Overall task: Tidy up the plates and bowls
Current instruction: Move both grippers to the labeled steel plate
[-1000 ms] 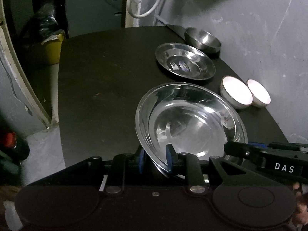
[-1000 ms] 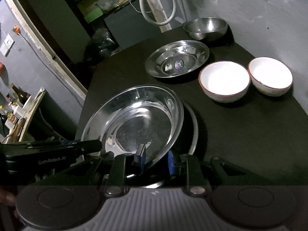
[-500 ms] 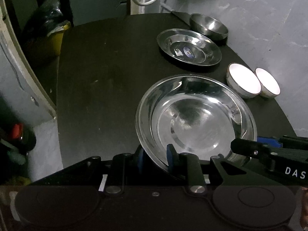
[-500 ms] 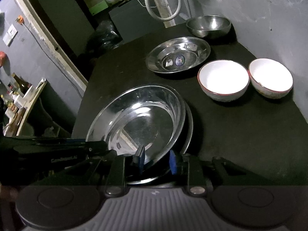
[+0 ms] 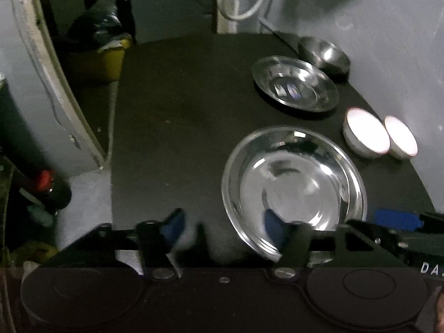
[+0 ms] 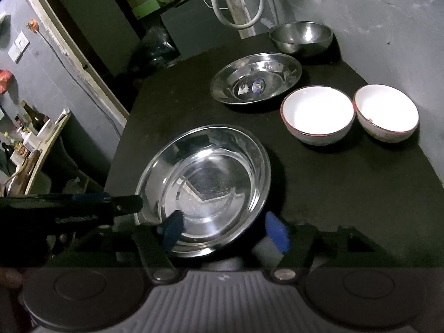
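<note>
Large round steel plate (image 6: 205,191) shiny, shallow, lying flat on matte black table (image 6: 333,183), left gripper (image 5: 222,229) and right gripper (image 6: 226,229) jaws just opened, plate rim between them, released

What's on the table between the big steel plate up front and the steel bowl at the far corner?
A smaller steel plate lies between the big plate and the steel bowl, shown in the right wrist view.

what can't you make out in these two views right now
- Near rim of the big steel plate: hidden behind the right claw in the right wrist view; a second plate beneath cannot be confirmed.
- Small plate stickers: blurred in the left wrist view.
- Left claw: smeared by motion blur.
</note>
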`<move>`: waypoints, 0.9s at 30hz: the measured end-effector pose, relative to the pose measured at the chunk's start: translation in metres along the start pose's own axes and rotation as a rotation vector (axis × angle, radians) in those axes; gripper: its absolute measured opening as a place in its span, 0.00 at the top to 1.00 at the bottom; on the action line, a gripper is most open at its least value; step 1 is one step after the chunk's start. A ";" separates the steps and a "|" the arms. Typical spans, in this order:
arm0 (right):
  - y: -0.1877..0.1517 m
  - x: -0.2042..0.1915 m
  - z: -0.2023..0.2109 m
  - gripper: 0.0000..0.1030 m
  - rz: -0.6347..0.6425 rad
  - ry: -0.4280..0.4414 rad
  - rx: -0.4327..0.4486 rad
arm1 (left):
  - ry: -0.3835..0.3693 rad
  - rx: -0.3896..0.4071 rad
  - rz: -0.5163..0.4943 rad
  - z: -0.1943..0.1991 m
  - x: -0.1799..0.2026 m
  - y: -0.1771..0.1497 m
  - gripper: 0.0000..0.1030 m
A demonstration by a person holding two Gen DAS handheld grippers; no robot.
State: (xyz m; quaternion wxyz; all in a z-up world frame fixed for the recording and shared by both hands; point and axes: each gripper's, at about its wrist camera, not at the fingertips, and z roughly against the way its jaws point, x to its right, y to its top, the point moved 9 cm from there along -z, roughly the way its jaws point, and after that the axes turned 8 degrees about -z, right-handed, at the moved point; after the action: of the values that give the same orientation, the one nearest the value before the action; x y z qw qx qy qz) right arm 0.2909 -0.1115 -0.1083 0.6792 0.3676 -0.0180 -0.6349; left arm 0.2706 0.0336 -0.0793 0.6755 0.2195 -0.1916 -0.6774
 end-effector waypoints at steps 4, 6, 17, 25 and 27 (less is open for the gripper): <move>0.000 0.004 0.010 0.14 -0.021 0.005 0.035 | 0.026 0.051 0.024 0.018 -0.004 0.004 0.08; 0.001 0.005 0.018 0.09 -0.037 0.011 0.060 | 0.029 0.093 0.031 0.028 -0.007 0.008 0.05; 0.018 -0.019 0.084 0.00 -0.025 -0.097 0.240 | -0.057 0.401 0.067 0.092 -0.025 0.055 0.01; 0.024 -0.053 0.145 0.00 0.054 -0.267 0.377 | -0.098 0.506 0.024 0.130 -0.035 0.052 0.01; 0.031 -0.056 0.158 0.00 0.038 -0.274 0.386 | -0.099 0.475 0.017 0.133 -0.037 0.053 0.01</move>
State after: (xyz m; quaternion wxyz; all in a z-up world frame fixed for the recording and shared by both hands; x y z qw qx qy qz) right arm 0.2281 -0.1402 0.0480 0.5996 0.4006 -0.2380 -0.6507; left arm 0.2401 0.0650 0.0621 0.6002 0.3372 -0.3801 -0.6177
